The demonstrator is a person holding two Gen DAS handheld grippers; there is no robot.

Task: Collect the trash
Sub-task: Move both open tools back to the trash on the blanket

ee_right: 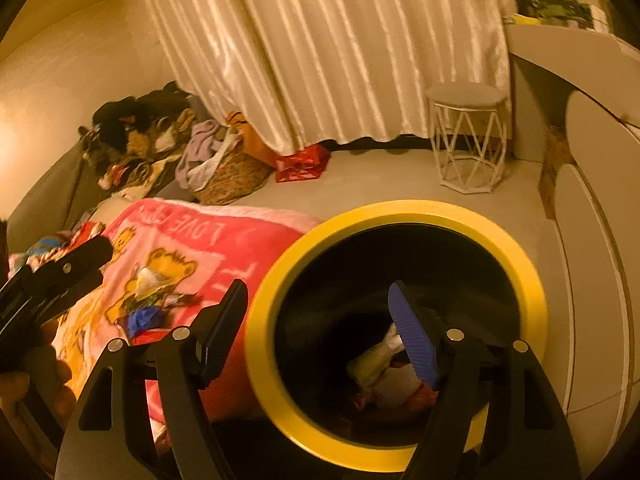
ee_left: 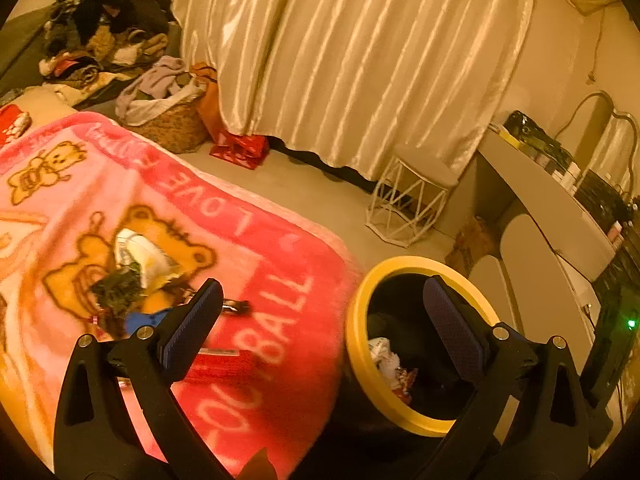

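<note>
A black trash bin with a yellow rim (ee_left: 356, 344) (ee_right: 264, 312) stands beside the bed and holds several pieces of trash (ee_left: 390, 364) (ee_right: 384, 368). A heap of wrappers (ee_left: 136, 272) (ee_right: 154, 300) lies on the pink bear blanket (ee_left: 280, 280) (ee_right: 224, 248), with a red packet (ee_left: 224, 364) nearer me. My left gripper (ee_left: 324, 316) is open and empty above the blanket's edge and the bin. My right gripper (ee_right: 318, 312) is open and empty over the bin's mouth. The left gripper's body shows in the right wrist view (ee_right: 52, 280).
A white wire stool (ee_left: 412, 196) (ee_right: 468, 136) stands on the floor by the curtain. A woven laundry basket (ee_left: 172, 120) (ee_right: 232, 172), a red bag (ee_left: 240, 148) (ee_right: 302, 164) and a clothes pile (ee_left: 104, 36) lie at the back. White cabinets (ee_left: 536, 216) (ee_right: 592, 200) line the right.
</note>
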